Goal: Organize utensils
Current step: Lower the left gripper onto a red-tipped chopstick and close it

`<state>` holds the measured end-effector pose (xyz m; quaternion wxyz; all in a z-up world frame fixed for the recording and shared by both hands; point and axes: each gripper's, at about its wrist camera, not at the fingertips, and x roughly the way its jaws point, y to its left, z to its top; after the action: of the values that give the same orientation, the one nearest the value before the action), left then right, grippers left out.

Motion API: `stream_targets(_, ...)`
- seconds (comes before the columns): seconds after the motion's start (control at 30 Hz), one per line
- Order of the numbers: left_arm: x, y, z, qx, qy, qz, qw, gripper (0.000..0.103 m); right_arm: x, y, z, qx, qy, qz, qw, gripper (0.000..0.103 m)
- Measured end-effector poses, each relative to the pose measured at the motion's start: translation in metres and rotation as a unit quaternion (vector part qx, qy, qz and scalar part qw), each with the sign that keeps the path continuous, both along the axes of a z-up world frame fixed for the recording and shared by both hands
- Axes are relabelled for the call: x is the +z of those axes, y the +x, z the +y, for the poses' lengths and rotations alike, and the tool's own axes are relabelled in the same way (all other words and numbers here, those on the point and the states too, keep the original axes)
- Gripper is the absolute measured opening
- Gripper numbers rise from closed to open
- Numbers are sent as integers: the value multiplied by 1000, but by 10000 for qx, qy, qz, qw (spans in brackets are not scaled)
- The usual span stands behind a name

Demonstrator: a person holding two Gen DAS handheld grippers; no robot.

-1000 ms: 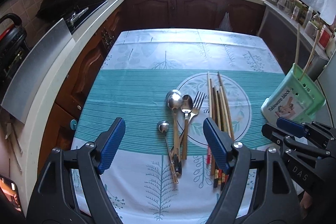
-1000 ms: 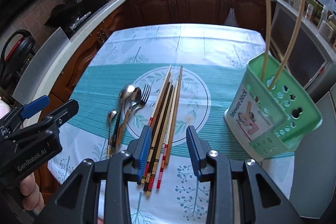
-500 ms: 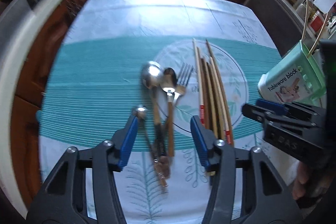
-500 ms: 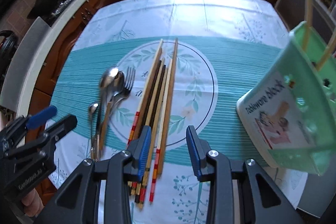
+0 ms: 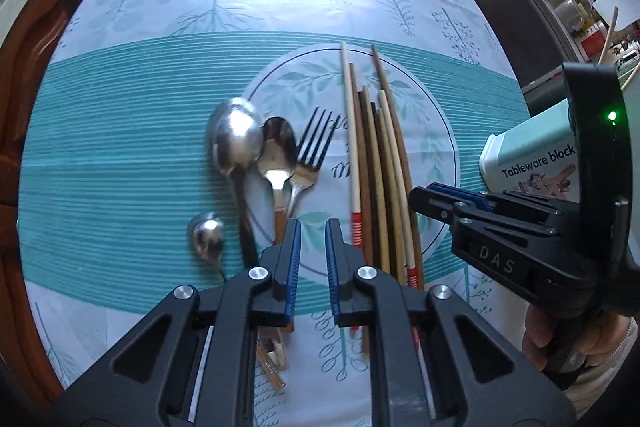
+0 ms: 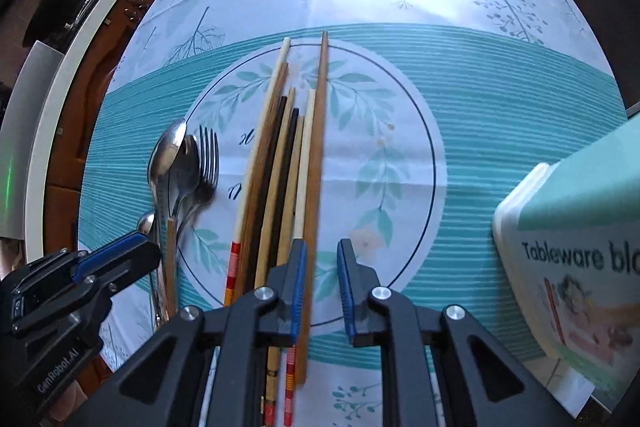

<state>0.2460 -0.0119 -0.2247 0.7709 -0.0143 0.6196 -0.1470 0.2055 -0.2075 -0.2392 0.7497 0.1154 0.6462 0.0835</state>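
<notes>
Looking through the left wrist camera, we see our left gripper (image 5: 309, 237) low over the tablecloth (image 5: 120, 155), its blue fingers (image 5: 291, 247) only a narrow gap apart and holding nothing. Just ahead of the left finger lie the fork (image 5: 310, 155) and the medium spoon (image 5: 276, 155), with the large spoon (image 5: 236, 139) touching them further left. The small spoon (image 5: 207, 233) sits alone, left of the fingers. To the right of the right finger the bundle of chopsticks (image 5: 376, 167) lies lengthwise. Our right gripper (image 5: 440, 197) reaches in from the right, in front of the green tableware holder (image 5: 532, 155).

From the right wrist camera, our right gripper (image 6: 322, 259) is also partly open, with nothing between the pads. The chopsticks (image 6: 280, 167) lie left of the gap, the rightmost one passing beside the left finger (image 6: 298, 267); whether it touches we cannot tell. The spoons and fork (image 6: 208, 159) are further left, the holder (image 6: 568, 247) well to the right.
</notes>
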Motion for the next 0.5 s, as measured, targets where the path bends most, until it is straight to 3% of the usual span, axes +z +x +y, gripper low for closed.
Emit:
stream_targets(0.33,-18,20,-35,-289,160,264,9991,5,-5,6,-3,26,-266,122,9996,4)
stream_targets(0.5,-30,30,-44,-252,272,348,9987,4,-4,0,-6,3,-261,146,9996,4)
